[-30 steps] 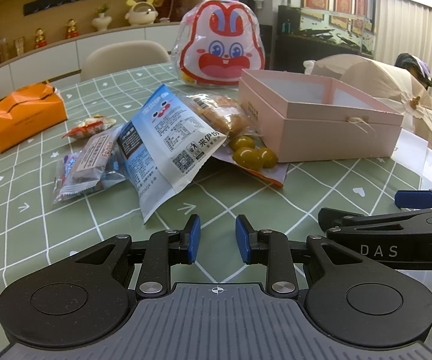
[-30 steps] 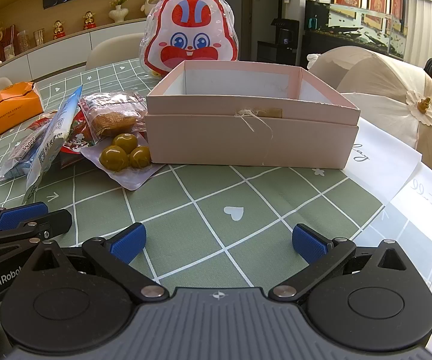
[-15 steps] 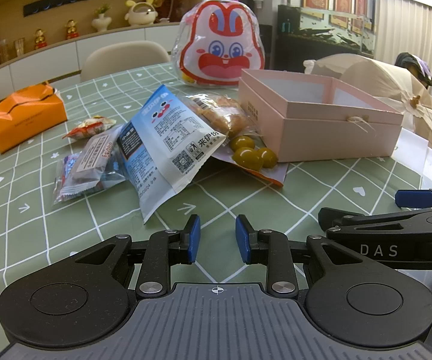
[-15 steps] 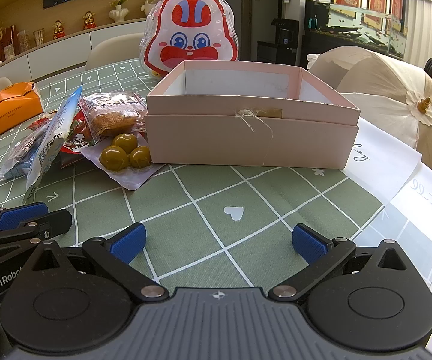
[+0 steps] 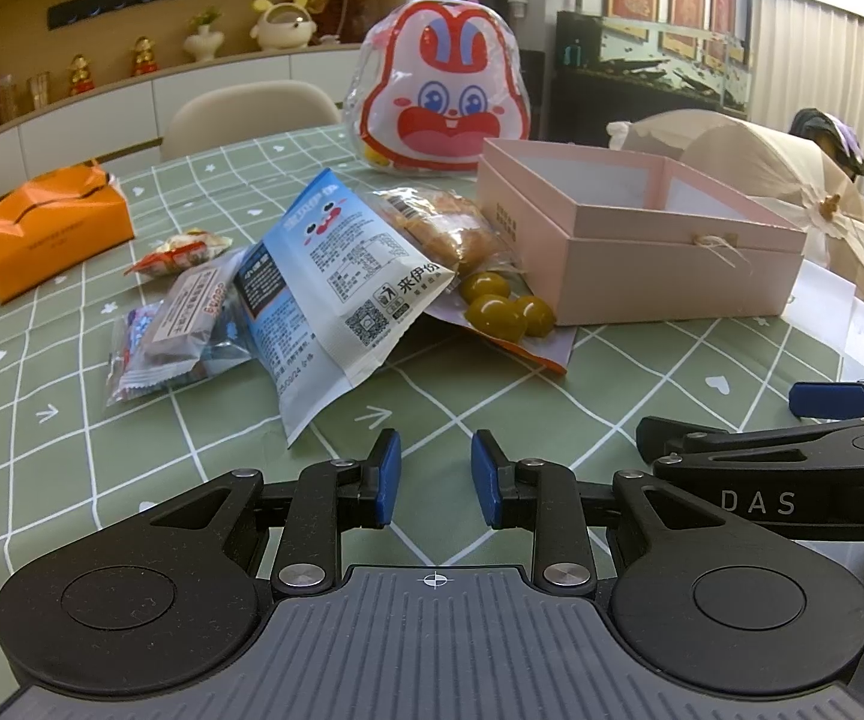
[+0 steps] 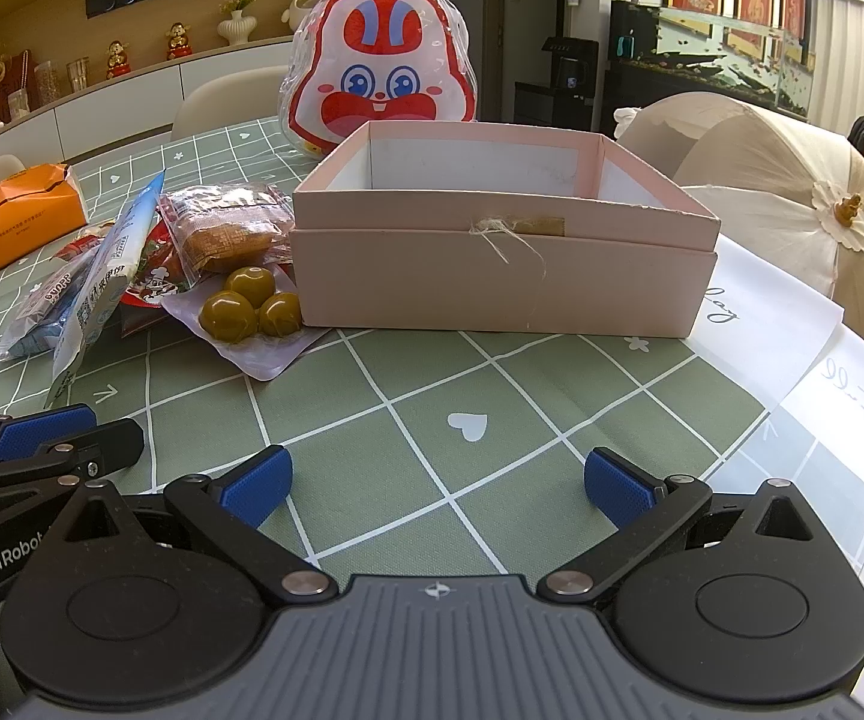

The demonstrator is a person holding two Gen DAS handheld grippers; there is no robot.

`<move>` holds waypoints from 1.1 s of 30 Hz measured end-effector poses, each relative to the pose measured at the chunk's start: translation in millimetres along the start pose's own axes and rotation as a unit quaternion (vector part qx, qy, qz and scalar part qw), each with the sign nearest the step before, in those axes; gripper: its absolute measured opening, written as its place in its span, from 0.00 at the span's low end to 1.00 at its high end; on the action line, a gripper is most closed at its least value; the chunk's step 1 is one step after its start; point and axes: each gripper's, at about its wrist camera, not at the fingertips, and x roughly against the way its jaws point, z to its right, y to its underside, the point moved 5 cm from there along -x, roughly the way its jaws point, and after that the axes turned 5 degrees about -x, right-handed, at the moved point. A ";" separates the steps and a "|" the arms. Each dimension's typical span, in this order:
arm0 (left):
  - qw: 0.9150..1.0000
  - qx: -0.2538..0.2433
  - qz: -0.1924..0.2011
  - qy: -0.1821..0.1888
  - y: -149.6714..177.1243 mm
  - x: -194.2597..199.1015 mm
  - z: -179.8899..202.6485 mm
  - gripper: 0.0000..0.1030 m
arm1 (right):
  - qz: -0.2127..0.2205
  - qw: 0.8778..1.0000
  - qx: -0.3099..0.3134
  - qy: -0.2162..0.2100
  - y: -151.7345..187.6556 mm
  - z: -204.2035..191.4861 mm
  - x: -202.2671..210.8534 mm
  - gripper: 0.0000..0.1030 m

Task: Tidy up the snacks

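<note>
Nothing has moved since the earlier frames: both tongs hover where they were and every packet lies as before.

Nearest, the left tongs [image 5: 432, 477] hang over the green checked tabletop [image 5: 60, 450], blue pads a narrow gap apart with nothing between them, so released though nearly closed. The right tongs [image 6: 437, 483] are spread wide and empty; from the left view their arm shows the letters "DAS", while the left tongs' arm in the right view reads "GenRobot", cut off at the edge.

Just beyond lies the snack heap. A blue-and-white packet [image 5: 336, 294] leans forward, printed with Chinese characters, a QR code and a date too small to read. Left of it sit clear-wrapped bars [image 5: 174, 330] with red lettering. To its right a vacuum pack of three green olives [image 5: 507, 309] touches the front corner of the open pink box [image 6: 504, 282], which is empty and has a twine knot on its front. A pastry packet [image 6: 228, 228] rests behind the olives.

Farther back stand an orange bag [image 5: 54, 228] with faint print and a rabbit-faced bag [image 6: 381, 72]. White paper [image 6: 792, 324] under the box carries cursive script.
</note>
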 end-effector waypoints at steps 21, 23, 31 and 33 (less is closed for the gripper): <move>1.000 0.001 0.000 0.000 0.3 1.3 -2.7 0.30 | -0.064 0.998 0.020 -0.014 -8.2 -1.4 -5.8 1.00; 0.999 0.019 -0.011 0.026 -10.6 0.9 -8.8 0.30 | -0.106 0.993 0.035 -0.030 -14.9 -5.8 -8.5 1.00; 0.993 0.080 0.066 0.058 -168.3 20.1 -97.8 0.30 | -0.004 0.991 0.113 -0.068 -162.5 -45.5 43.2 0.84; 0.994 0.087 0.008 0.062 -198.6 -9.4 -133.7 0.30 | 0.033 0.992 0.093 -0.081 -214.9 -54.1 56.4 0.88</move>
